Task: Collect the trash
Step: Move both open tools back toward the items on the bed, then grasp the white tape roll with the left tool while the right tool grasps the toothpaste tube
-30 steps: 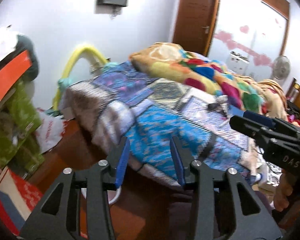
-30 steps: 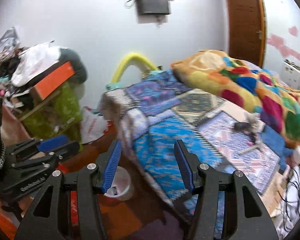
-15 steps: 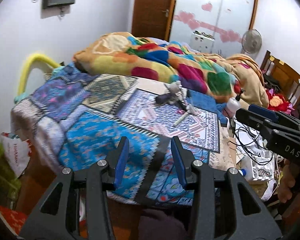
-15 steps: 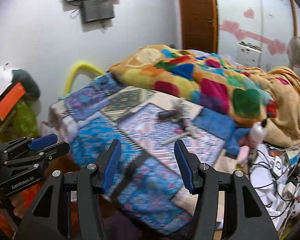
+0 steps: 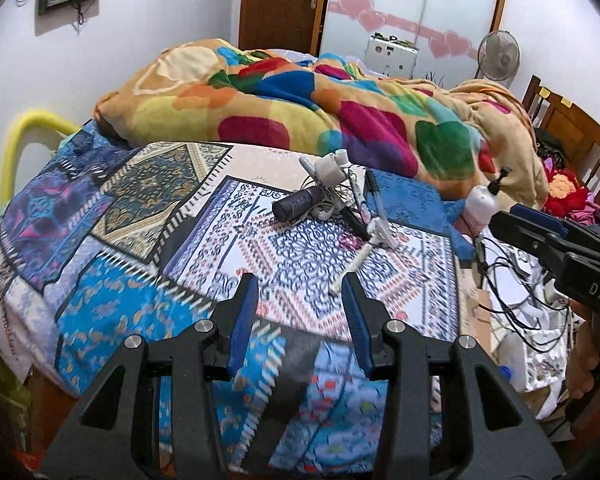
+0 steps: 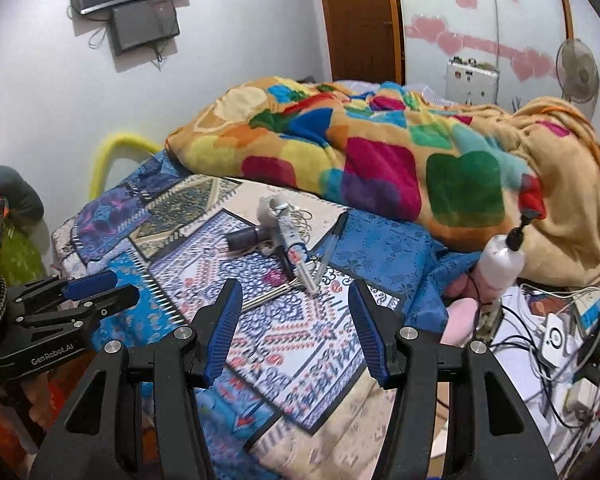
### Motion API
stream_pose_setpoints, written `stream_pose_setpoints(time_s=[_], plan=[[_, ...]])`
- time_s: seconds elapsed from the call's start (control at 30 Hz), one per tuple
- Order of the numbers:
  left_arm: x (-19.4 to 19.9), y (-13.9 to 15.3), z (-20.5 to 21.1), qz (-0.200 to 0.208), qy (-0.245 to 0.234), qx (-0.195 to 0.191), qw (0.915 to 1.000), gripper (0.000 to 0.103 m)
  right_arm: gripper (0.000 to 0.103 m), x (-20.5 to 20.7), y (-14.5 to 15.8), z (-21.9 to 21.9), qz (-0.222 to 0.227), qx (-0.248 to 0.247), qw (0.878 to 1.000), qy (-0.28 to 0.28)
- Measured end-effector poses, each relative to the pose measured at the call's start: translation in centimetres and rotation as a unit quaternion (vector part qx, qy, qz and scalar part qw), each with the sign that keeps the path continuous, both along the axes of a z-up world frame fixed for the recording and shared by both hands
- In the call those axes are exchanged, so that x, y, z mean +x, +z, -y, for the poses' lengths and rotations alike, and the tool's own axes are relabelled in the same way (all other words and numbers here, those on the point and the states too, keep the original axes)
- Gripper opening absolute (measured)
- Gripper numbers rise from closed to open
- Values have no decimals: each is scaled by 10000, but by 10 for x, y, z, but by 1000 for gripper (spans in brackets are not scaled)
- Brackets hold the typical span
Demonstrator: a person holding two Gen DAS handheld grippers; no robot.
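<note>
Left gripper: jaws apart, holding nothing, above the bed's near edge.
Right gripper: jaws apart, holding nothing.
Trash pile: dark bottle, pens and wires mid-bed, beside the blanket.

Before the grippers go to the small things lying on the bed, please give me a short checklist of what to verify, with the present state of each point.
1. Left gripper open and empty: ok.
2. Right gripper open and empty: ok.
3. Clutter in view: ok; dark bottle, pens and white stick lie on the patterned bedspread.
4. Which pieces are trash: cannot tell.
5. Pieces lie apart for a single grasp: not ok; wires and pens overlap beside the bottle.
6. Bin for the trash in view: not ok.
</note>
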State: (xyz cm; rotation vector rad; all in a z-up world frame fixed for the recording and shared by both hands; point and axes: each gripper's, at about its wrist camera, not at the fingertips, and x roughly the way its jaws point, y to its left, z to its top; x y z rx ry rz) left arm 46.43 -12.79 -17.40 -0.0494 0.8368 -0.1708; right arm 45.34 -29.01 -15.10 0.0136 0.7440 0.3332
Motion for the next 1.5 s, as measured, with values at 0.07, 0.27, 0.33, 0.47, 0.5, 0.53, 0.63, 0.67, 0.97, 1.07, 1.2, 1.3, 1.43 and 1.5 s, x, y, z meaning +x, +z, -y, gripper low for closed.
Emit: stream_pose_setpoints(time_s=[0.07,0.27,0.33,0.47,0.5,0.53,0.63,0.67,0.97,1.07,1.2,1.3,1.43,1.5], plan=[[13,-5,2,-9,-14,40,10000,43,51,14,-7,-2,-42,-18,10000,28],[51,-13,2,20,-37,-5,10000,43,51,60,-32,-21,-212,-191,9986,444],[64,-13,2,19,-50,-80,10000,43,51,74,-40,-26,-281,-187,9979,560],[101,-12,4,-91,-161,-400,9990,43,51,101,-55,-28,-483,46,9964,692],[108,-13,5,-130,-187,-456,9987,43,51,105,-58,-27,-528,92,9961,707],[118,-13,6,-177,-213,-508,9983,43,51,108,-61,-27,-573,122,9956,730],[142,-17,11,-315,-302,-723,9964,43,51,118,-69,-26,-678,138,9942,817],[153,-20,13,-418,-320,-835,9951,43,51,119,-73,-27,-702,77,9939,850],[185,-44,27,-881,-412,-1280,9870,43,51,125,-84,-32,-796,45,9901,1155],[184,-51,27,-949,-448,-1460,9837,40,36,126,-87,-33,-888,90,9885,1218],[178,-46,29,-803,-528,-1455,9847,26,28,130,-90,-34,-961,236,9874,1238],[172,-39,30,-668,-505,-1267,9884,25,26,128,-87,-38,-866,209,9883,1239],[156,-25,30,-395,-472,-888,9941,25,26,118,-78,-46,-659,84,9897,1268],[147,-17,28,-213,-365,-638,9971,25,26,113,-71,-48,-563,133,9899,1294]])
